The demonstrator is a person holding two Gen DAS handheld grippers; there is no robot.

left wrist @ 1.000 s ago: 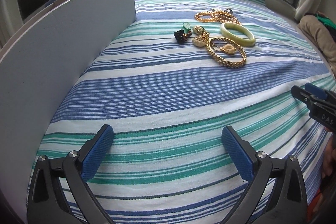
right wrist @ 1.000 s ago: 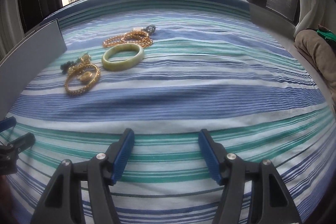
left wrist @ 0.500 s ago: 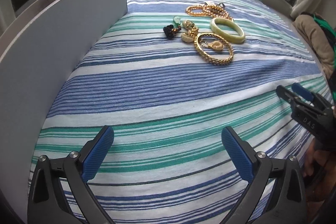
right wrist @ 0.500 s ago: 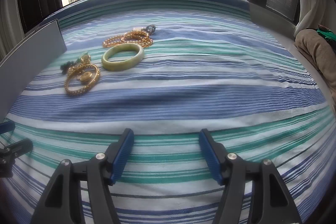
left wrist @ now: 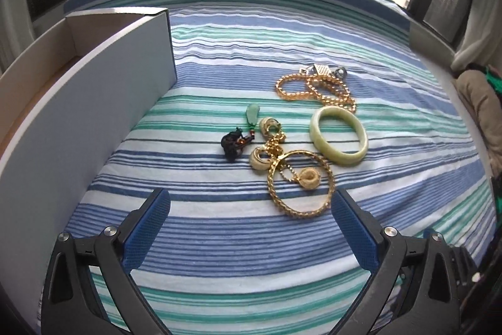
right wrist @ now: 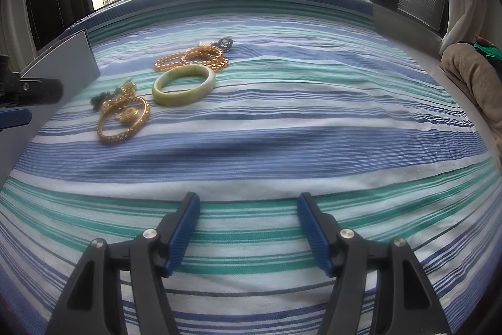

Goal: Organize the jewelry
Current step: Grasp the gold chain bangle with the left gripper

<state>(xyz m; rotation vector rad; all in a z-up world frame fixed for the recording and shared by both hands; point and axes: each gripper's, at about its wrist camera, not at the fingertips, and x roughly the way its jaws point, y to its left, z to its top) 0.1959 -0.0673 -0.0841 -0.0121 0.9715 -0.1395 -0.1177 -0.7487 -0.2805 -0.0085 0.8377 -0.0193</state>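
Item 1, left gripper (left wrist: 251, 209): jaws spread wide, nothing between them, low over the striped bedspread (left wrist: 219, 240). Nose points at the jewelry cluster; right pad sits just beside the near edge of the gold chain bangle (left wrist: 299, 182). Prob. lining up a first pick.

Item 2, right gripper (right wrist: 248, 214): also parted, empty, hanging back well apart from the pile. Looks like it's waiting its turn.

Item 3, gold chain bangle: flat on cloth, nearest piece. A small cream ring charm (left wrist: 309, 178) lies inside its loop, w/ fine chain crossing it, so lifting one may drag the other.

Item 4, pale green jade bangle (left wrist: 339, 135): flat, just beyond the gold one, touching or nearly; can't tell which.

Item 5, gold bead necklace (left wrist: 313, 88): heaped at far end of cluster, silver-tone clasps at its top.

Item 6, small bits: green pendant (left wrist: 252, 113), dark bead clump (left wrist: 232, 143), cream-and-gold earrings (left wrist: 266, 126); bunched left of the bangles, partly tangled.

Item 7, white box (left wrist: 94, 102): open-top, standing left of the pile, near wall toward the jewelry. Likely the destination; nothing seen inside from here.

Status: sorting not yet begun, all pieces on cloth.
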